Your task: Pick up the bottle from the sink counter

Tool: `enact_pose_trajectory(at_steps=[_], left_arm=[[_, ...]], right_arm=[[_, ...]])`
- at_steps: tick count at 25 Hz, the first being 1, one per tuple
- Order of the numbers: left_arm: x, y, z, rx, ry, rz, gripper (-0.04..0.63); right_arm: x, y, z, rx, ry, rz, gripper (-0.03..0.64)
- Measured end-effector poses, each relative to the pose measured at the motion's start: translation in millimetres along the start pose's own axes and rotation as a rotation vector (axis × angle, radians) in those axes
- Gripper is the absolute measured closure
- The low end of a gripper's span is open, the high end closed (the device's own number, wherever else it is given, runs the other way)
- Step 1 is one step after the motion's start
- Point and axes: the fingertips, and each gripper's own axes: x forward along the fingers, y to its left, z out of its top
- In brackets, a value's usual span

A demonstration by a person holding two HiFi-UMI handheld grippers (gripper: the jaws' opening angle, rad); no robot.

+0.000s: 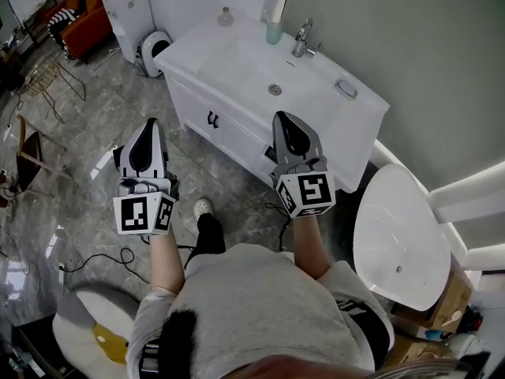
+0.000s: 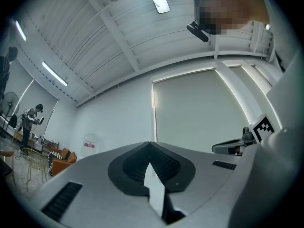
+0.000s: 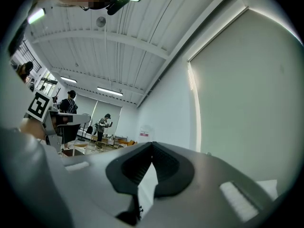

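Nothing of the task was done yet, as far as the views showed; the bottle [image 1: 226, 16] stood untouched on the sink counter [image 1: 188, 47], at its far left corner by the wall, well apart from both grippers; the reach, the grip and the lift were all left to do.

The left gripper [image 1: 150, 123] had its jaws together at the tips with nothing between them; its own view showed only bare wall and ceiling beyond the closed tips. The right gripper [image 1: 282, 116] was likewise closed and empty; in the head view its tip lay over the front edge of the counter, while the left one was out over the floor to the side of the cabinet. Both pointed slightly upward, so neither gripper view caught the counter at all.

The bottle looked small and pale, perhaps pinkish or clear, with a narrow neck and a cap; it stood upright; it was too small in the head view to tell more. A green container [image 1: 273, 31] stood further right along the back edge, just beside the tap [image 1: 301, 38]; it might also be taken for a bottle, and I could not tell which one the task meant. Judging by its size, the small one would likely be light and would need the jaws opened before closing on its body.
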Motion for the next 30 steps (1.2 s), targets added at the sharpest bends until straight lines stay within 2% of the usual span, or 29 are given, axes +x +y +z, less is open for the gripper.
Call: enact_pose_trajectory(at_steps=[13,24,30], left_arm=[[113,106,-20,-0.011,-0.016,-0.046,0.588],[172,175,-37,-0.006,-0.013,-0.072,0.588],[194,198,-52,-0.026,-0.001,-0.088,0.588]], right_arm=[[149,-4,-5,-0.013,-0.031,-0.051,0.606],[233,4,-16,-0.022,-0.032,-0.085,0.606],[260,10,-30,-0.033,0.000,-0.096,0.606]])
